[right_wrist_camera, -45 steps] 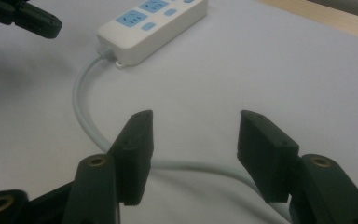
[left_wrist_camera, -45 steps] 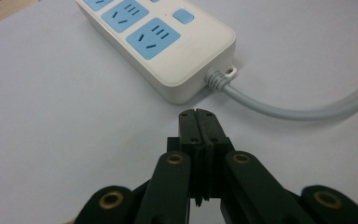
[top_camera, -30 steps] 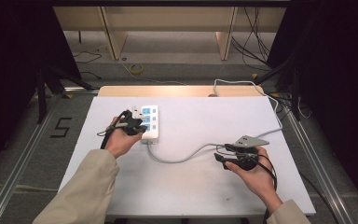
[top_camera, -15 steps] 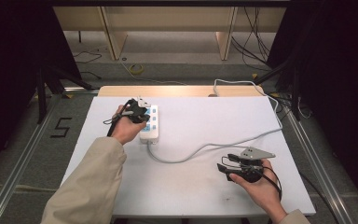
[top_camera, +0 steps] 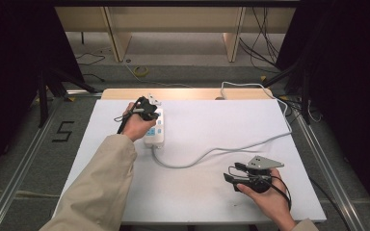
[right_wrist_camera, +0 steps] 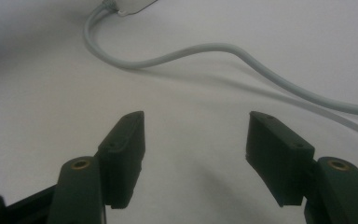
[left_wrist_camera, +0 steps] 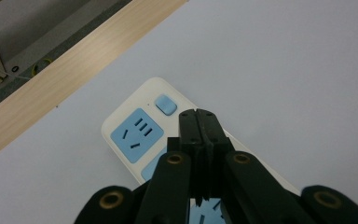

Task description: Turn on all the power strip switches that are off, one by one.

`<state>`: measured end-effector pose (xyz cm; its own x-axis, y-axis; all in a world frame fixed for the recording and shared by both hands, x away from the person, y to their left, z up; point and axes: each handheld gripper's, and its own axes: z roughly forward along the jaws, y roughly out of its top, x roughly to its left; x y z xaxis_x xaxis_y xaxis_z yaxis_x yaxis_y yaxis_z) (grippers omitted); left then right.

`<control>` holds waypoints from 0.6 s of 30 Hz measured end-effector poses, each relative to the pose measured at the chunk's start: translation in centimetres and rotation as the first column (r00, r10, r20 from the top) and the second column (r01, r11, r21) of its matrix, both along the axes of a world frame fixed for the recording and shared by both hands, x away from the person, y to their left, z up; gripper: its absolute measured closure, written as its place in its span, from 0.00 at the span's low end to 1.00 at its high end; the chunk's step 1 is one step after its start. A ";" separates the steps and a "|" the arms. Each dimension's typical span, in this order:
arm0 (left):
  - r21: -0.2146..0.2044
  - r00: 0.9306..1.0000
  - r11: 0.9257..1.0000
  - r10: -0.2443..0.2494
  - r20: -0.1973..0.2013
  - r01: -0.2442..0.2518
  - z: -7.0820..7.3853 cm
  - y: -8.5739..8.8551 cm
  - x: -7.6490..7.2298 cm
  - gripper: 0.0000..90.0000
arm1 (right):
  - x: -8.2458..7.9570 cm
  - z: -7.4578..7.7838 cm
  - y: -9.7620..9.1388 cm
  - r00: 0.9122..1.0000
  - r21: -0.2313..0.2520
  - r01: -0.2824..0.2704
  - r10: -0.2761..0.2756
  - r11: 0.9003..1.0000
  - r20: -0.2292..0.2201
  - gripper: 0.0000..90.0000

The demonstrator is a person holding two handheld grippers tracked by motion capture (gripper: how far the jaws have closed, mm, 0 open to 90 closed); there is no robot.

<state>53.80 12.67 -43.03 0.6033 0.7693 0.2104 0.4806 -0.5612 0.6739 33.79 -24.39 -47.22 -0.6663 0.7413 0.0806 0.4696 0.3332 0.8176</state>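
Observation:
A white power strip (top_camera: pixel 155 130) with blue sockets lies at the far left of the white table top (top_camera: pixel 197 197). Its grey cable (top_camera: pixel 212 152) curves right across the table. My left gripper (top_camera: pixel 150 111) hangs over the strip's far end, jaws shut with nothing between them. In the left gripper view the shut jaw tips (left_wrist_camera: pixel 200 115) sit just beside the strip's blue switch (left_wrist_camera: pixel 165 104), above a blue socket (left_wrist_camera: pixel 137 134); whether they touch it I cannot tell. My right gripper (top_camera: pixel 229 177) rests low near the front right, open (right_wrist_camera: pixel 196 126) and empty, pointing at the cable (right_wrist_camera: pixel 223 49).
A wooden strip (top_camera: pixel 183 93) borders the far edge of the table. The cable runs off the far right corner (top_camera: pixel 250 86). Metal rails (top_camera: pixel 318 159) flank both sides. Loose cables and wooden furniture legs (top_camera: pixel 233 41) lie on the floor beyond.
My left gripper has moved away from the person along the power strip to its far end. My right gripper has drifted back toward the front edge, still open.

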 end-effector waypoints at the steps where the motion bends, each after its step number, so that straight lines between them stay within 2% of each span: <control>1: 0.003 1.000 1.000 0.004 -0.001 -0.004 -0.1 0.0 0.2 1.00 | 0.0 0.0 0.0 1.000 0.000 -0.001 0.001 1.000 0.001 0.42; 6: 0.022 1.000 1.000 -0.011 -0.003 0.011 -0.2 -0.2 0.9 1.00 | -0.2 0.0 0.0 1.000 -0.001 -0.001 0.001 1.000 0.006 0.42; 7: 0.009 1.000 1.000 -0.006 0.003 0.006 -0.2 -0.4 1.0 1.00 | -0.3 0.0 0.0 1.000 -0.002 0.000 0.000 1.000 0.007 0.42; 13: 0.030 1.000 0.999 -0.016 0.019 0.015 -0.2 -0.6 1.6 1.00 | -0.3 -0.3 -0.1 1.000 -0.005 0.005 -0.005 1.000 0.010 0.41; 18: 0.014 1.000 1.000 -0.002 0.016 0.002 -0.8 -0.6 2.2 1.00 | -0.4 -0.3 -0.1 1.000 -0.005 0.007 -0.007 1.000 0.010 0.41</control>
